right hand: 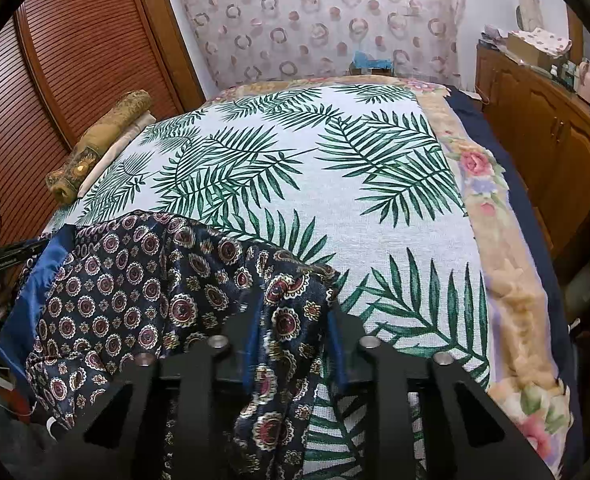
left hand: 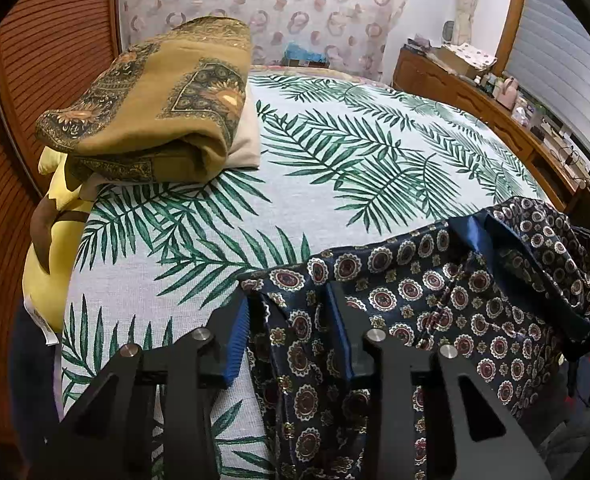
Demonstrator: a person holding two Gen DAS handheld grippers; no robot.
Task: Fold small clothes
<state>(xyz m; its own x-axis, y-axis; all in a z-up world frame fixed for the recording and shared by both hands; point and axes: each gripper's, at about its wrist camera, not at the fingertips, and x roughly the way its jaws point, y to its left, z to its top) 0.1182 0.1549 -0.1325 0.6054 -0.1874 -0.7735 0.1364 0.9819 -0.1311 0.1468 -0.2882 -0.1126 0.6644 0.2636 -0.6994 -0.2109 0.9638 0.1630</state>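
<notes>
A navy cloth printed with red and white medallions lies bunched at the near edge of the bed. In the left wrist view, my left gripper has a gathered fold of this cloth filling the gap between its blue pads, which press on it. In the right wrist view the same cloth spreads to the left. My right gripper is shut on its right-hand corner, which drapes over the fingers and hangs down between them.
The bed carries a white cover with green palm leaves over a floral blanket. Folded ochre patterned cloths are stacked at the far left, with a yellow garment below them. A louvred wardrobe stands on the left and a wooden dresser on the right.
</notes>
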